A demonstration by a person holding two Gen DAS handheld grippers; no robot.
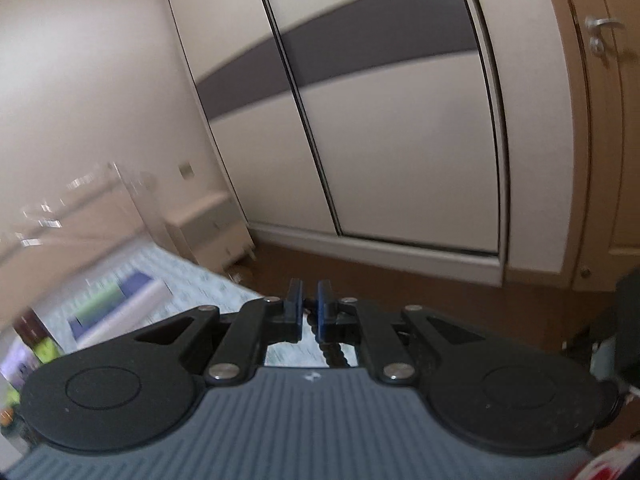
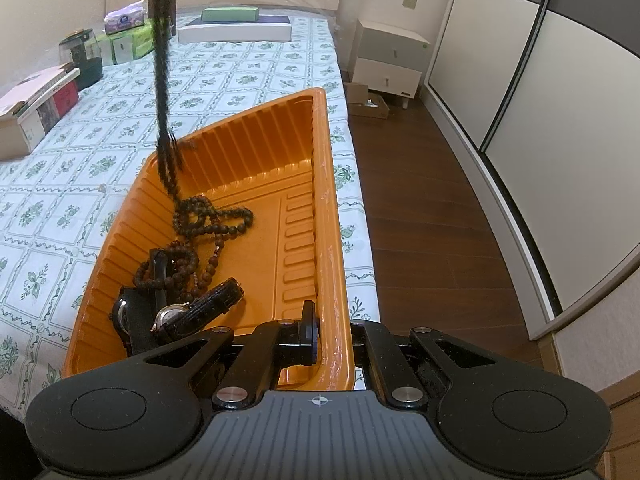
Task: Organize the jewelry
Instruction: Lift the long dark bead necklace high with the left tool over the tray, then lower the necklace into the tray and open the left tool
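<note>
My left hand-held gripper point(image 1: 309, 307) is pinched shut on a dark bead strand point(image 2: 163, 80), which dangles into the orange tray point(image 2: 256, 136) on the bed point(image 2: 60, 184). The right hand-held gripper point(image 2: 334, 330) is clamped on the tray's rim at 5 o'clock. Inside: two watches point(image 2: 180, 316) and a pile of beads point(image 2: 208, 220). Can't read any labels.

An orange ribbed tray point(image 2: 320, 168) holds dark brown bead strands point(image 2: 212, 220) and black-strapped watches point(image 2: 188, 316) on a bed sheet point(image 2: 120, 112) of white with green floral squares, beside reddish-brown wood flooring point(image 2: 420, 208).
</note>
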